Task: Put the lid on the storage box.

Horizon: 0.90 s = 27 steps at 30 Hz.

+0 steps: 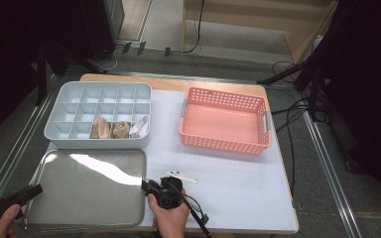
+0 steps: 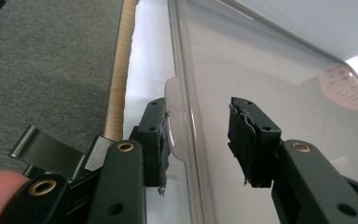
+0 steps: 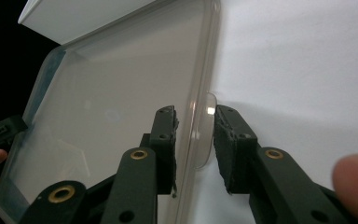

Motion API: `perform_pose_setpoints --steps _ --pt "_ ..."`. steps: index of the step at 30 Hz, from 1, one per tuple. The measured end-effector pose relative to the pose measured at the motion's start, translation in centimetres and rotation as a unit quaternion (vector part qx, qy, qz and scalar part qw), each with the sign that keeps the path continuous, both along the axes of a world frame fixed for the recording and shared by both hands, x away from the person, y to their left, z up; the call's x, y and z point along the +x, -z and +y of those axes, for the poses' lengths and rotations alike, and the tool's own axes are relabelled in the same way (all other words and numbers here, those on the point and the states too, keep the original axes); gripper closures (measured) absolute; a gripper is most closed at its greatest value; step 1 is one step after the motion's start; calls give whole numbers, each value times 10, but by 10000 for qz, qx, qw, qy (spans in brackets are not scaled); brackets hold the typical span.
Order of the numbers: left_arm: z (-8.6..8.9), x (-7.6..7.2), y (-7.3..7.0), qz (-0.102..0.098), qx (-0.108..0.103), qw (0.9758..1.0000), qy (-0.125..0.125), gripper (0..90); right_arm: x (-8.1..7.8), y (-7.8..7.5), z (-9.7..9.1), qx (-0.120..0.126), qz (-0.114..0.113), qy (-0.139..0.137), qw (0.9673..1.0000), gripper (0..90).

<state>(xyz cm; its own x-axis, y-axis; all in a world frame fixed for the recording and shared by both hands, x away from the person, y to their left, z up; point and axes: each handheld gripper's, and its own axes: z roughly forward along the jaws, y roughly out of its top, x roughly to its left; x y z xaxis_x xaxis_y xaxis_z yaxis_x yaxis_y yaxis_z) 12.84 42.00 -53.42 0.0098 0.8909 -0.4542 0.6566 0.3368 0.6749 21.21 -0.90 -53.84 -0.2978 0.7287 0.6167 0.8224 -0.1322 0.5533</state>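
A clear plastic lid (image 1: 89,186) lies flat at the table's near left. My left gripper (image 1: 35,189) is at its left edge. In the left gripper view the jaws (image 2: 198,121) straddle the lid's rim (image 2: 284,93): the left pad lies against a small clear tab (image 2: 175,116), while the right pad stands clear over the lid. My right gripper (image 1: 146,184) is at the lid's right edge. Its jaws (image 3: 195,114) straddle the rim (image 3: 112,102) and its tab (image 3: 206,126), with a narrow gap at the left pad. Both are open.
A grey divided organizer box (image 1: 99,87) stands behind the lid, with beige rolled pieces (image 1: 100,129) and a white one (image 1: 140,128) in its front row. A pink basket (image 1: 225,144) sits at the right. A small white strip (image 1: 181,174) lies near my right gripper.
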Motion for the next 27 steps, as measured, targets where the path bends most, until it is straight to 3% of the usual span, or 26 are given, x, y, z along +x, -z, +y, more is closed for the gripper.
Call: perform_pose_setpoints --steps 6,8,9,10,13,16,27 --pt "-3 1 -2 49 134 9999 25 586 0 0 1 44 77 132 9999 704" --pt "-3 1 -1 24 114 9999 96 585 2 0 -1 190 225 100 9995 710" --pt "-3 1 -2 24 123 9999 112 586 4 1 -1 390 451 6 9982 702" --pt "-3 1 -2 30 136 9998 128 584 3 2 -2 450 463 -17 9979 704" --pt "-3 0 -1 16 77 9999 138 587 1 1 -1 394 279 -10 9988 712" --pt "0 -2 -1 -63 -119 9998 131 618 -1 0 -4 436 158 14 9989 721" --pt "-6 -8 -17 -454 -199 9987 148 671 -6 -15 -12 384 -277 -11 9989 725"
